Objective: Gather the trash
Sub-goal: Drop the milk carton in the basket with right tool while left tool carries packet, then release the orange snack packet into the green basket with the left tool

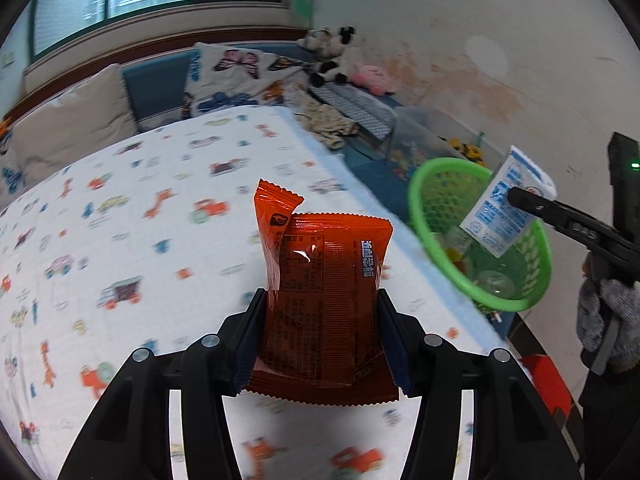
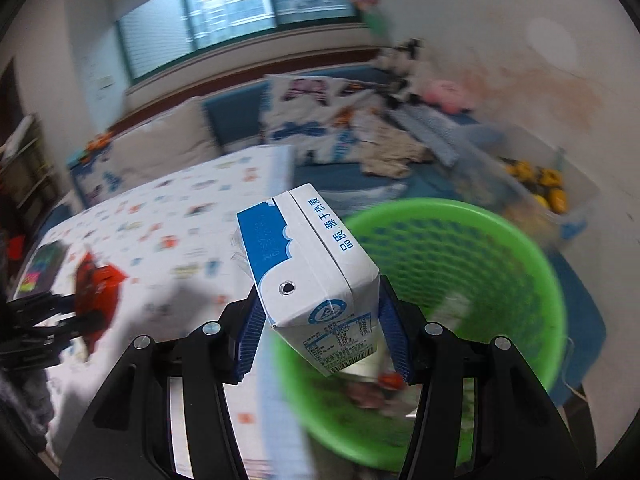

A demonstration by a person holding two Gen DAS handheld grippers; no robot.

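Crinkled orange foil filled the middle of the left wrist view: two glossy snack packets [image 1: 320, 300] with serrated, heat-sealed edges stood upright, pinched between the ribbed blue pads of the left gripper [image 1: 320, 340], whose fingers were closed on them. Beneath lay a bed sheet [image 1: 120, 220], soft white cotton printed with small cartoon vehicles, blurred across the left and centre of the frame. To the right, a round green basket [image 1: 436, 248] of perforated plastic mesh sat just beside the bed edge, with some indistinct litter in its bottom. At the far right of that view the right gripper [image 1: 516, 196] reached in, its black finger pressed on a milk carton [image 1: 500, 216] above the basket's rim.

In the right wrist view, the orange packets appeared small at the left edge, held over the sheet. At centre, the rectangular blue-and-white paperboard carton, smooth with a punctured straw hole, sat tilted between the right gripper's blue pads, the fingers clamped on its sides. Behind and below it, toward the lower right, the basket's lattice wall curved open.
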